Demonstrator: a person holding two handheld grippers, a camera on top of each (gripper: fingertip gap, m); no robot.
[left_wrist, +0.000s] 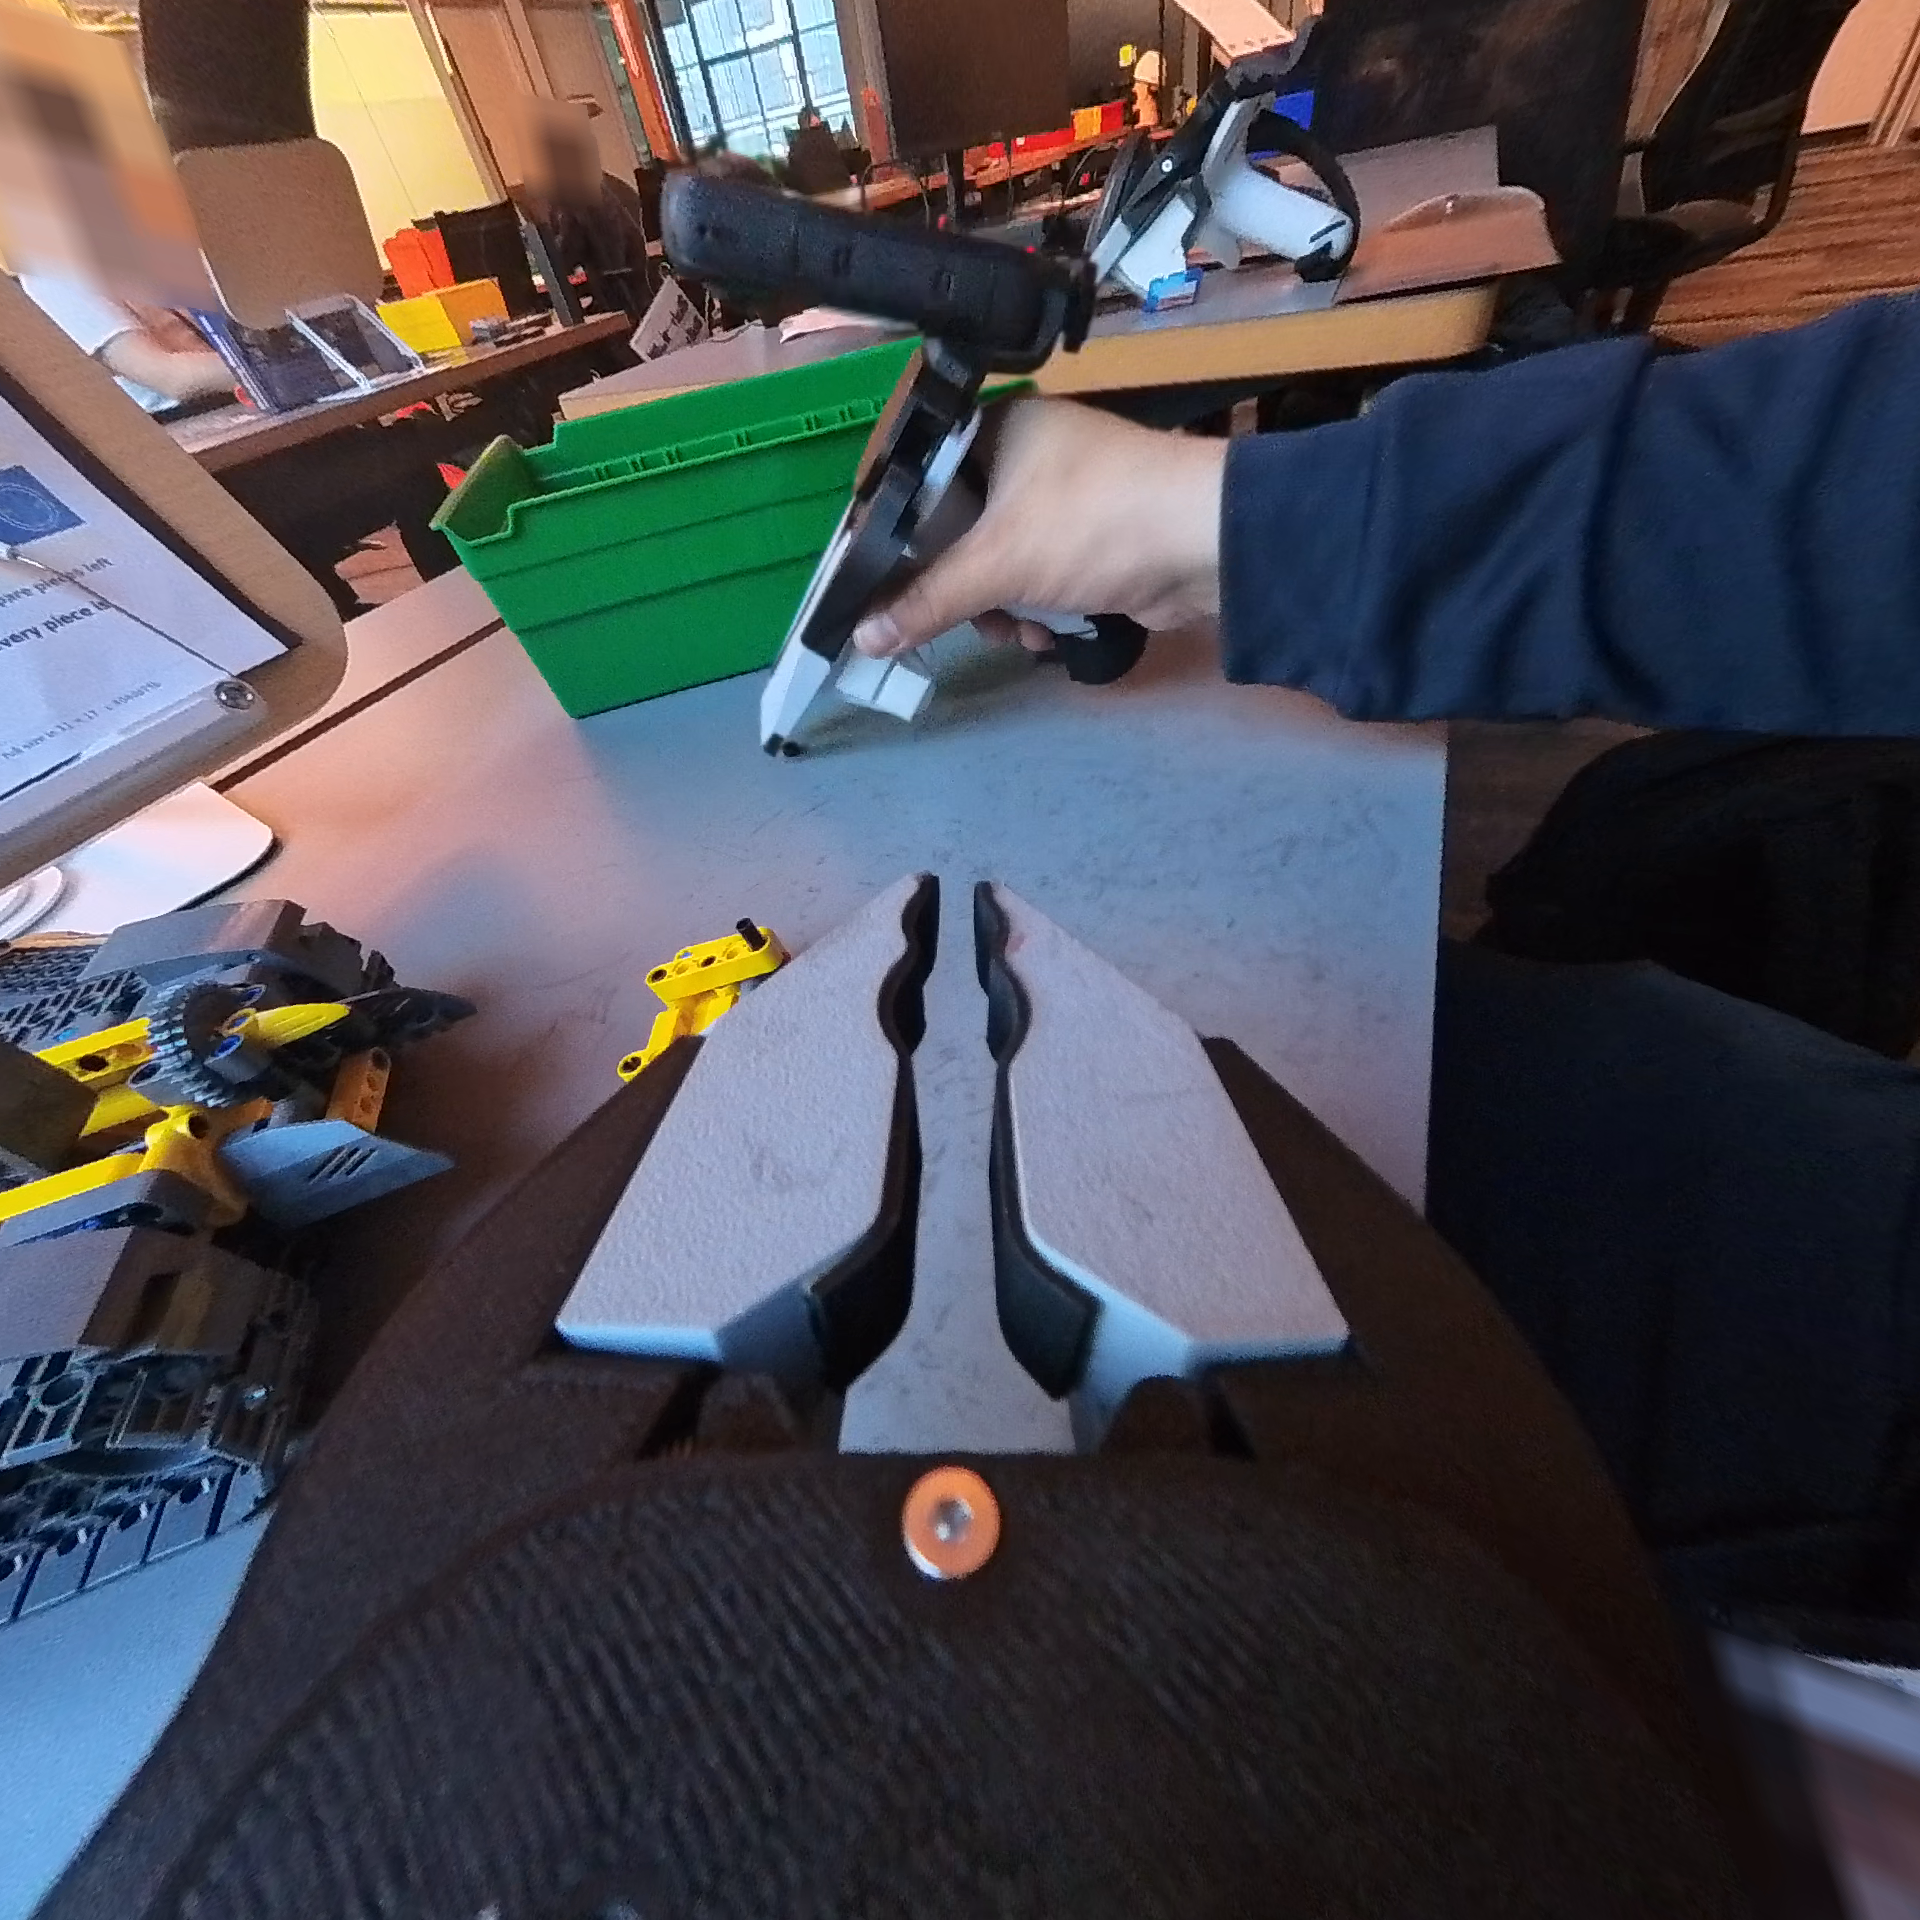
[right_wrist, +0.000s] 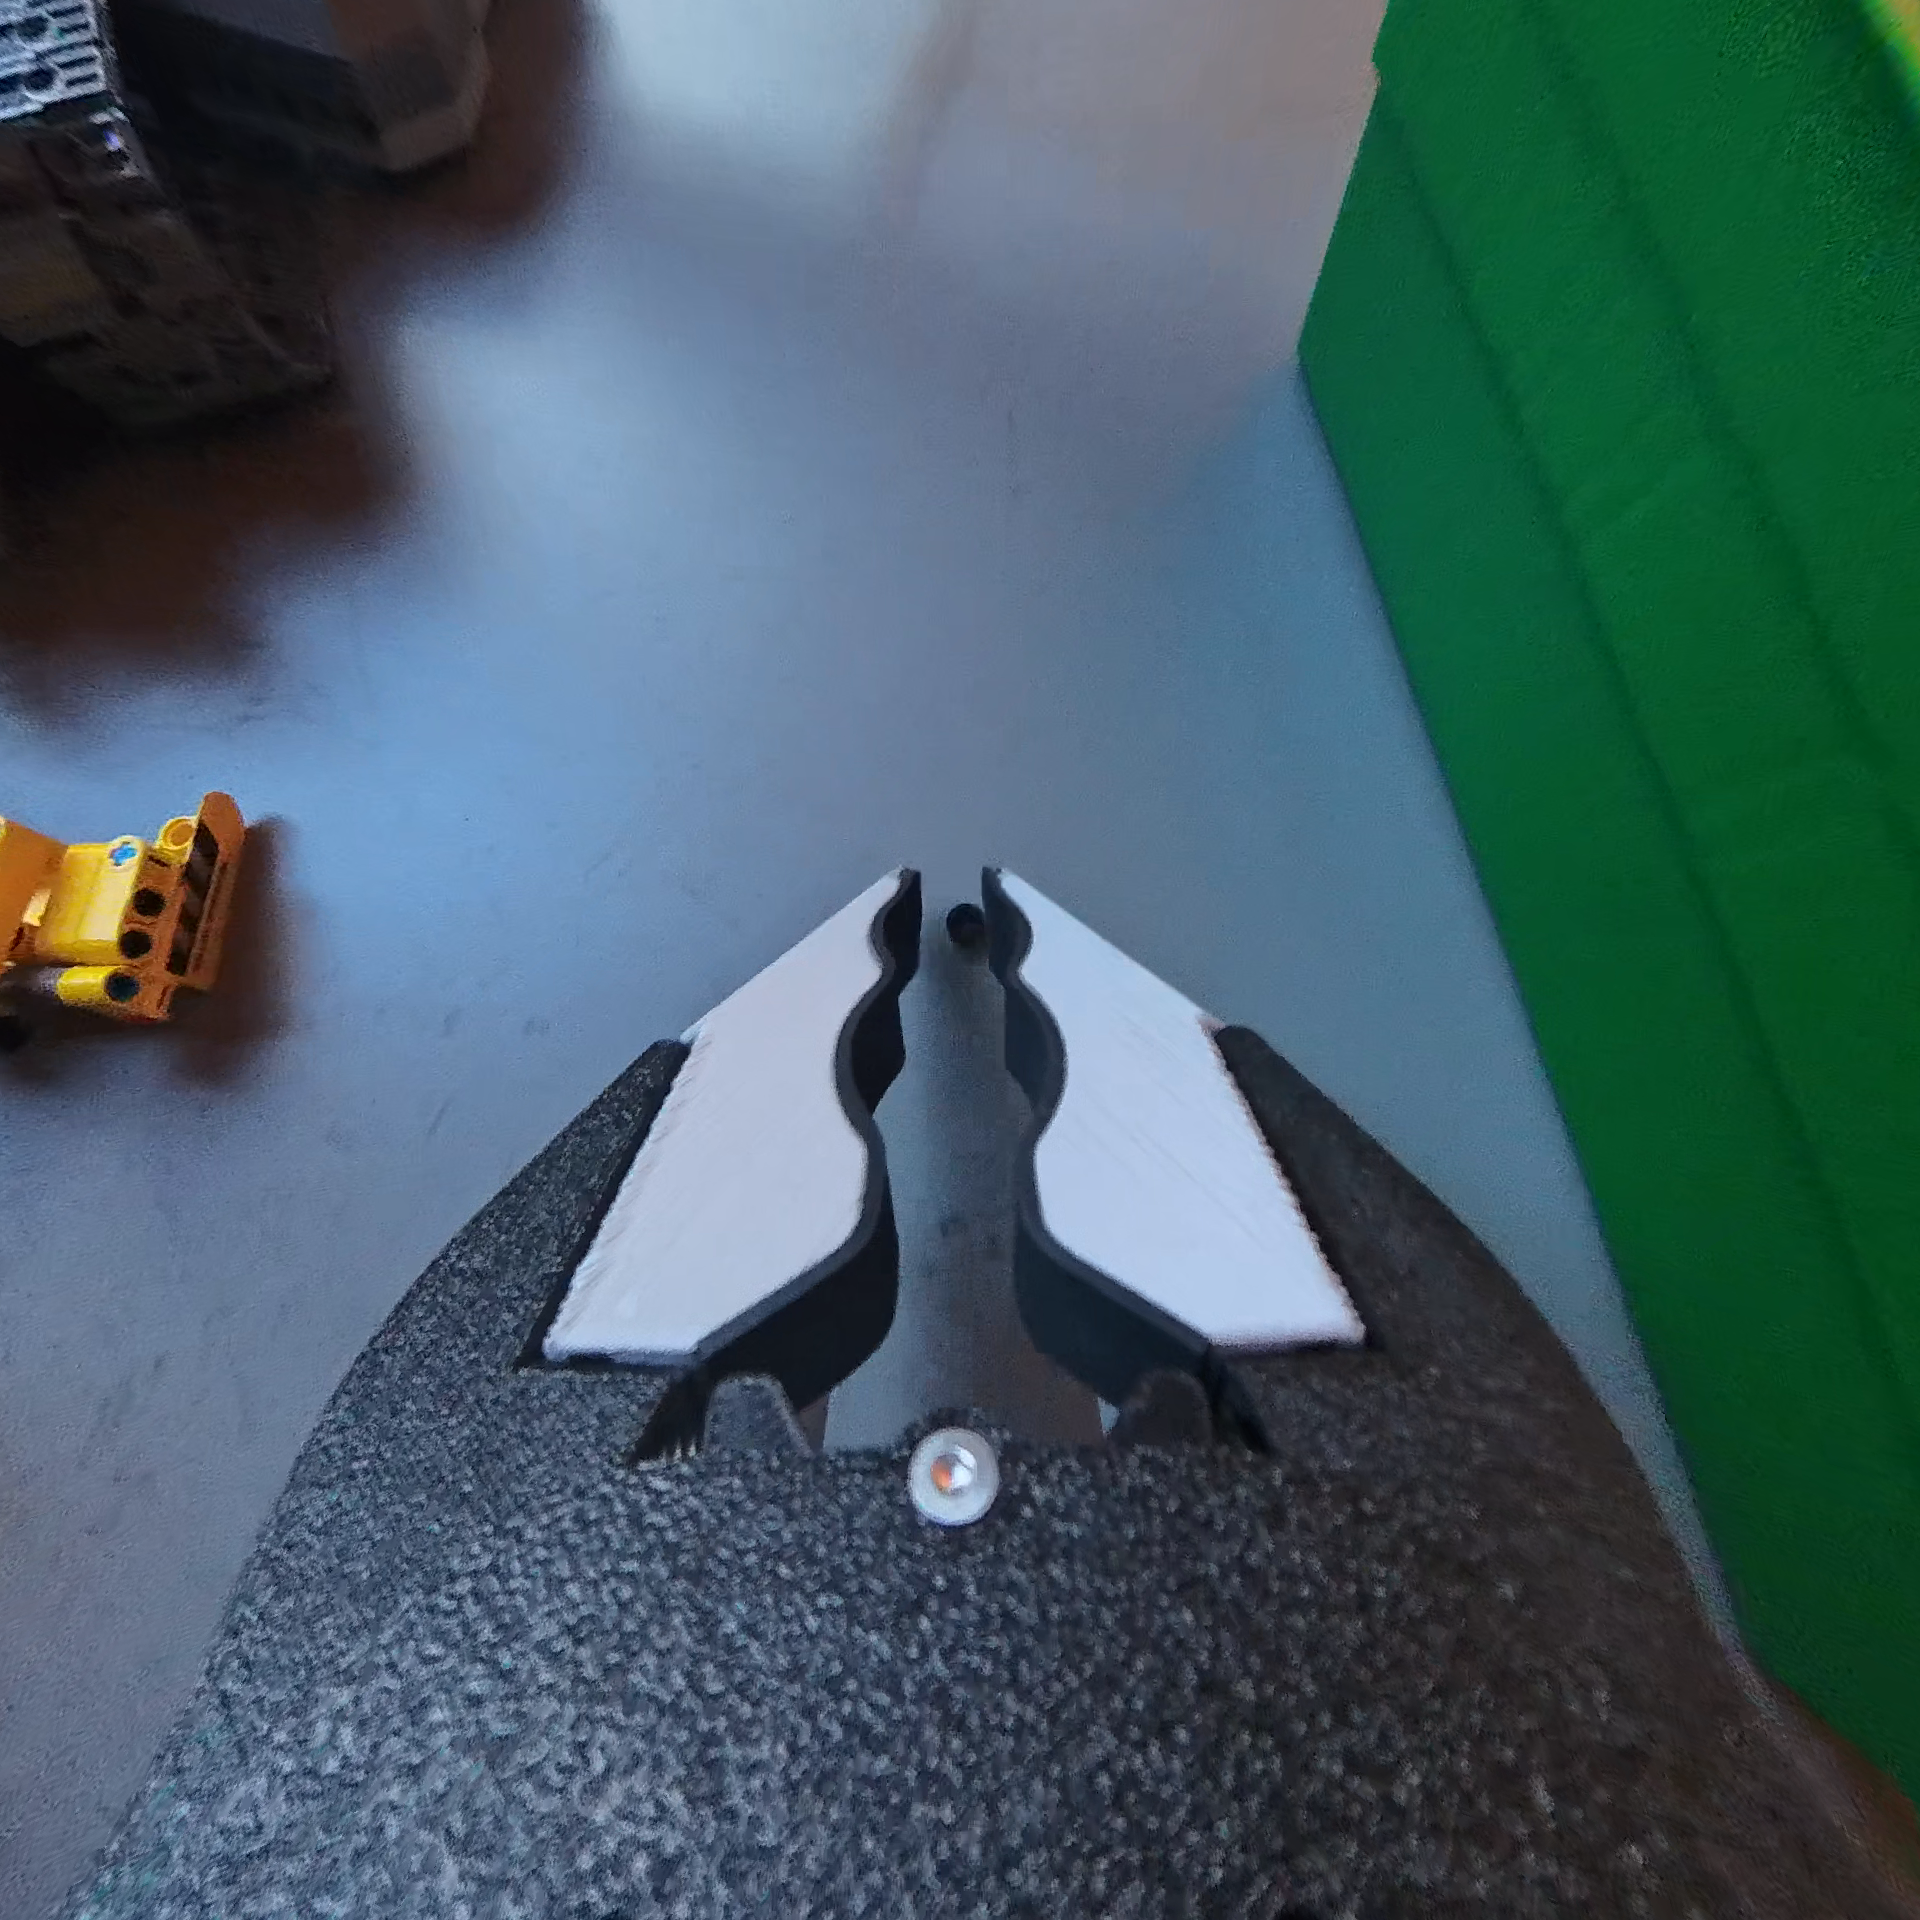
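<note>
- Table (left_wrist: 1091, 831): grey, scuffed, in a workshop with further desks and a monitor (left_wrist: 125, 582) beyond the left fingers.
- Green bin (right_wrist: 1662, 727): stands just right of the right fingers, open top upward, apparently to receive parts.
- Toy model (left_wrist: 156, 1143): grey and yellow, partly dismantled, left of the left fingers.
- Yellow piece (left_wrist: 707, 987): loose, just beside the left fingers' left tip.
- Right gripper (right_wrist: 951, 894): tilted tips-down to the table; fingers nearly clenched around a small black pin (right_wrist: 964, 923). Whether they actually pinch it cannot be told.
- Left gripper (left_wrist: 956, 899): low over the table; fingers nearly together, grasping nothing.
</note>
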